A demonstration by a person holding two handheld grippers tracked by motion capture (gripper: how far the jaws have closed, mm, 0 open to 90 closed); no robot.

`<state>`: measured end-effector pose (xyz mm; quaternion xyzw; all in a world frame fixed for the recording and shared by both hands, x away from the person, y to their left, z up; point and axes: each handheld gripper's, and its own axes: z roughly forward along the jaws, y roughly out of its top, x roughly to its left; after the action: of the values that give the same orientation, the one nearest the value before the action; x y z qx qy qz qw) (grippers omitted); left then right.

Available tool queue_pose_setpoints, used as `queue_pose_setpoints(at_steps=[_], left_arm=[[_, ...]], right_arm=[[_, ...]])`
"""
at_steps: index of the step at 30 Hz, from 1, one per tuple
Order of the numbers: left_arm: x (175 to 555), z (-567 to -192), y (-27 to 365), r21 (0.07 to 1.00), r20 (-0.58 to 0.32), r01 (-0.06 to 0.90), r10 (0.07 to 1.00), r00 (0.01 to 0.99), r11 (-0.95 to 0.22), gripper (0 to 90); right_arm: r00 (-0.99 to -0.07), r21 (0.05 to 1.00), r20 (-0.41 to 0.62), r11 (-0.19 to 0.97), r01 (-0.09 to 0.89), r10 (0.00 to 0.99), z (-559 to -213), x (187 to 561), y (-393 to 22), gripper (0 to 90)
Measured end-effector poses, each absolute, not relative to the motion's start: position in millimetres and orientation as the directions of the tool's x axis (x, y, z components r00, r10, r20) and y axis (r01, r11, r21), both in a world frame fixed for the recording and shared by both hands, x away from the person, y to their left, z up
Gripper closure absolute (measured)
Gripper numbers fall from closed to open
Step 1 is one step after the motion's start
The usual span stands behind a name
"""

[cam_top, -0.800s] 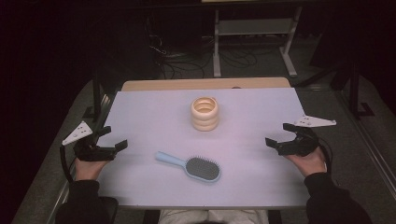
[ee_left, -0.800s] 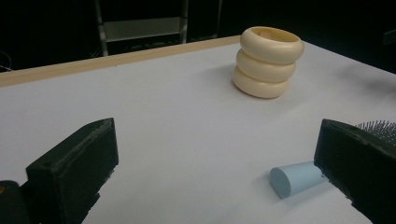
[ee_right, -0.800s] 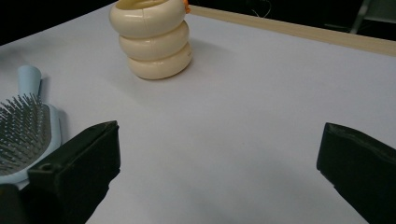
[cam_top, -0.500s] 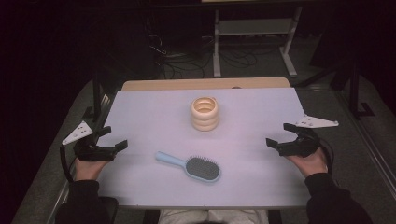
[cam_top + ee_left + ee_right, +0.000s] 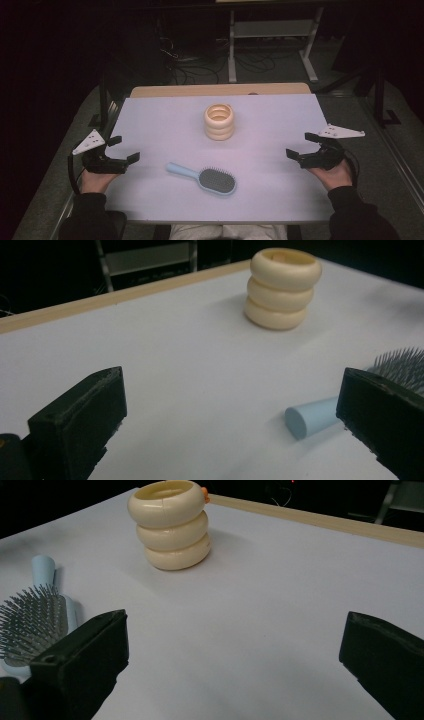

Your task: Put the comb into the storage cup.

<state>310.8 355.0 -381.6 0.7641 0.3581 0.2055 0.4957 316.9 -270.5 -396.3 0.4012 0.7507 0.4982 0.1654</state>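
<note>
A light-blue hairbrush (image 5: 203, 177) with grey bristles lies bristles-up near the front middle of the white table (image 5: 165, 125), its handle (image 5: 312, 416) pointing left. A cream holder made of three stacked rings (image 5: 219, 121) stands upright at the middle back. My left gripper (image 5: 123, 149) rests at the table's left edge, open and empty, with the brush handle just off its right jaw. My right gripper (image 5: 300, 145) rests at the right edge, open and empty, facing the cream holder (image 5: 170, 524) and the brush head (image 5: 32, 622).
A wooden strip (image 5: 220, 90) runs along the table's far edge. Beyond it stand a metal frame (image 5: 272, 42) and loose cables (image 5: 200, 67) on the dark floor. Broad bare table surface lies between the two grippers.
</note>
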Motion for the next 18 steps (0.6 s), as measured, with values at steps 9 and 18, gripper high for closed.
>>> queue_pose_setpoints(at_steps=[9,18], left_arm=[[317.3,-365.8,340.8,0.898,-0.014,0.325,0.719,0.695,-0.297,0.0],[330.2,-356.2,328.9,0.87,-0.017,0.348,0.684,0.729,-0.349,0.0]], right_arm=[[-0.622,0.889,0.156,0.166,0.427,0.767,-395.0,315.8,-274.7,0.0],[-0.625,0.887,0.152,0.173,0.428,0.766,-395.1,315.7,-273.7,0.0]])
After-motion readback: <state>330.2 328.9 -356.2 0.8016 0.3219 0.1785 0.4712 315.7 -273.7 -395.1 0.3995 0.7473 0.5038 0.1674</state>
